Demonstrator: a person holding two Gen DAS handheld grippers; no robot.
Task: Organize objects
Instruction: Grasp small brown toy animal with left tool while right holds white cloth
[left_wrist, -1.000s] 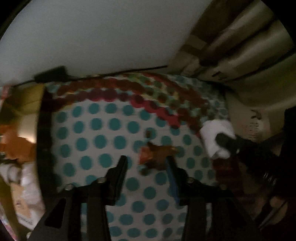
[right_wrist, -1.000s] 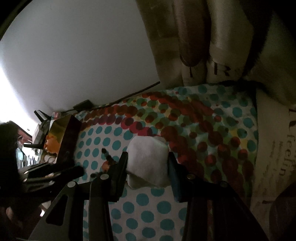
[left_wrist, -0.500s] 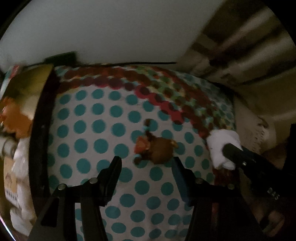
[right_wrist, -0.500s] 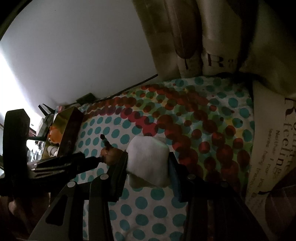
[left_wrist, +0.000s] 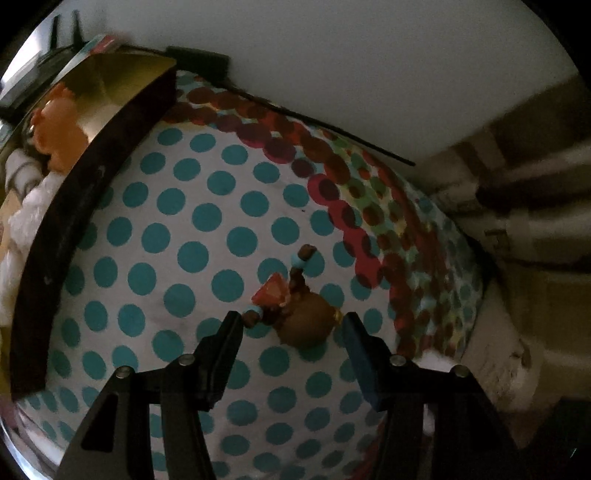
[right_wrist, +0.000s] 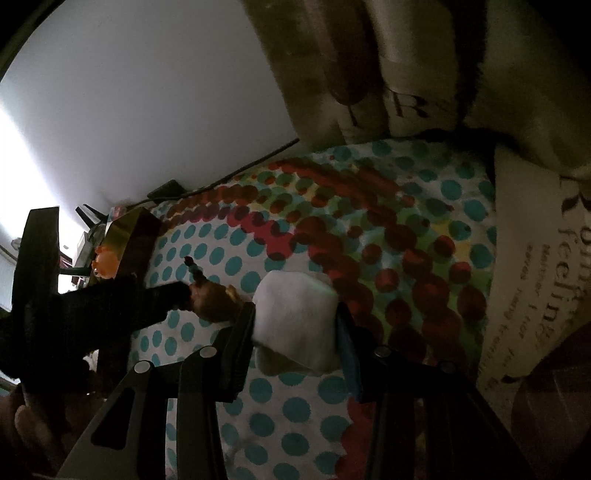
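Note:
A small brown toy figure (left_wrist: 301, 319) with a red piece and blue cuffs lies on the dotted bedsheet (left_wrist: 192, 254). My left gripper (left_wrist: 291, 326) is open, its fingers on either side of the figure, not closed on it. The figure also shows in the right wrist view (right_wrist: 212, 301), at the left gripper's tip. My right gripper (right_wrist: 295, 317) is shut on a white soft cube (right_wrist: 295, 325), held just above the sheet, right of the figure.
A dark box (left_wrist: 85, 206) with a gold inside stands at the left and holds an orange toy (left_wrist: 59, 129) and white items. A black cable (left_wrist: 332, 133) runs along the white wall. Beige printed pillows (right_wrist: 532, 258) lie at the right.
My left gripper has moved forward, so its open fingers now flank the brown figure. The box has come further into view. The right gripper still holds the white cube.

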